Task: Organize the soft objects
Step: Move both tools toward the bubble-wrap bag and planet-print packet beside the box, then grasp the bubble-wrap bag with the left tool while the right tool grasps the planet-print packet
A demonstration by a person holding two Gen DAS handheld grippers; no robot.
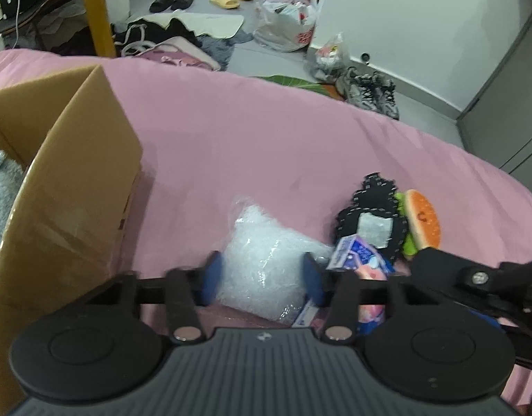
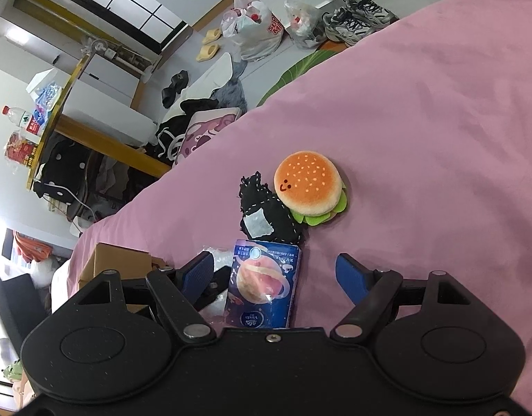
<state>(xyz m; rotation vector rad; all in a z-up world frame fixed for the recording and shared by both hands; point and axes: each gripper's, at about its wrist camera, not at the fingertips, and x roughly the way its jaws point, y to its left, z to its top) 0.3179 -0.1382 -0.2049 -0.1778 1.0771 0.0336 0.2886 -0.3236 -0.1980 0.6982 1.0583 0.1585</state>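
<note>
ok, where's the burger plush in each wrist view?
Left wrist: burger plush sits right of centre, seen edge-on, partly behind the black stitched plush, past the open left gripper.
Right wrist: burger plush is at centre, bun face up, beyond the open right gripper.
Shared landmark: the black stitched plush touches it in both views, on the pink bedsheet.

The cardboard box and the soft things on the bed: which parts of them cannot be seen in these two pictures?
- Cardboard box: left wrist view, its inside is cut off by the left edge; only a grey fluffy item shows partly.
- Tissue pack: right wrist view, its lower end is hidden by the tool body.
- Clear plastic bag: left wrist view, contents blurred.
- Black plush: right wrist view, partly under the burger plush.
</note>
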